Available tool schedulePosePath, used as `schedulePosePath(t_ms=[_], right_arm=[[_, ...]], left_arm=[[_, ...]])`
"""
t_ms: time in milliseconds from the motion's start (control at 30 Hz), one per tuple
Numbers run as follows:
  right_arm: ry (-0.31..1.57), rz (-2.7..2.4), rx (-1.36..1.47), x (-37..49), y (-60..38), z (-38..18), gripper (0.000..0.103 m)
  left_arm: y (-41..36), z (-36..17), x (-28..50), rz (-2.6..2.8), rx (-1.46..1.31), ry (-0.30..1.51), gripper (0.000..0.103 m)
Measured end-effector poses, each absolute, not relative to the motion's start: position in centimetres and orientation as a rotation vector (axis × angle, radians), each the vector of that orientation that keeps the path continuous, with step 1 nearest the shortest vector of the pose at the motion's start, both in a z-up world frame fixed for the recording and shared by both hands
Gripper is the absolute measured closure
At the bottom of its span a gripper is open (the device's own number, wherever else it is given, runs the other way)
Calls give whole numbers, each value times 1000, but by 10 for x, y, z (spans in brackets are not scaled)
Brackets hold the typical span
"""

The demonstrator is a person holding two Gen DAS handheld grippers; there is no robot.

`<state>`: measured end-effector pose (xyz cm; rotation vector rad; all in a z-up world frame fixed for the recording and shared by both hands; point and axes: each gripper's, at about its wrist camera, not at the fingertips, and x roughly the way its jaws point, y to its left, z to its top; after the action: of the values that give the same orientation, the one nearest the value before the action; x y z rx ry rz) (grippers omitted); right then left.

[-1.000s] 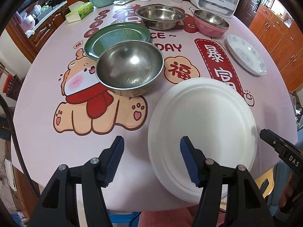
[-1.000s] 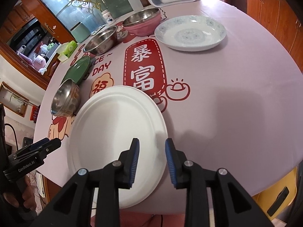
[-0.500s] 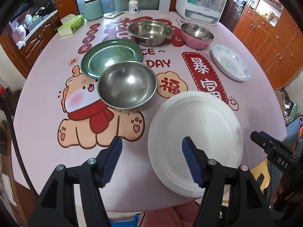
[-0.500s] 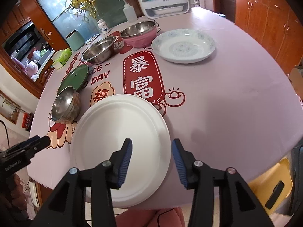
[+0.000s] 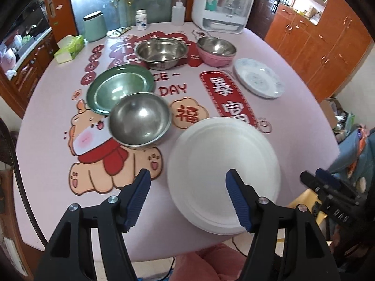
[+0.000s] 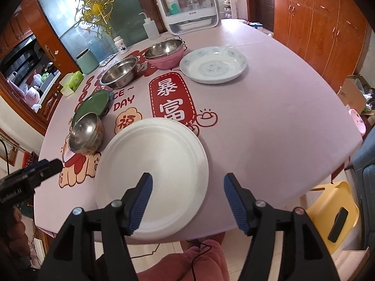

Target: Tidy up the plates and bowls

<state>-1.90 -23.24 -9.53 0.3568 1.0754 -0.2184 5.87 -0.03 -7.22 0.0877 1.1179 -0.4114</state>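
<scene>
The large round white plate [image 5: 222,175] lies flat at the near edge of the round pink printed tablecloth [image 6: 269,121], its near rim just reaching that edge. The left gripper [image 5: 187,197] hangs above the near edge with its blue-padded jaws spread and nothing between them; its right pad shows over the plate's near rim without pressing on it. The right gripper [image 6: 186,199] hovers over the plate's near right rim, its jaws opening, and nothing is caught between them. Just left of the white plate stands a small round steel bowl [image 5: 140,119], touching or overlapping the rim of a green metal dish [image 5: 117,86] behind it. Toward the far edge sit a wider steel basin [image 5: 161,52] and, beside it on the right, a pink bowl with a steel bowl nested inside [image 5: 216,50]. A white plate with a pale blue pattern [image 6: 213,64] rests near the right edge, well apart from the large white one.
</scene>
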Motion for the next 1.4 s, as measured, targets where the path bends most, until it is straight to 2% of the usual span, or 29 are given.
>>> schedulePosePath(t_ms=[133, 367, 467, 1033, 1400], right_arm=[[1073, -246, 356, -28, -239, -91, 37], [1054, -262, 389, -35, -270, -92, 36], [1037, -250, 389, -32, -289, -90, 36], [1048, -11, 334, 37, -400, -93, 36], [1032, 102, 296, 91, -444, -98, 36]], left_arm=[[-10, -65, 54, -440, 85, 1096, 34], [-31, -57, 54, -456, 72, 1075, 33], [-43, -50, 57, -450, 53, 1058, 26], [-143, -42, 79, -254, 10, 1061, 25], [-181, -48, 103, -139, -13, 1085, 25]])
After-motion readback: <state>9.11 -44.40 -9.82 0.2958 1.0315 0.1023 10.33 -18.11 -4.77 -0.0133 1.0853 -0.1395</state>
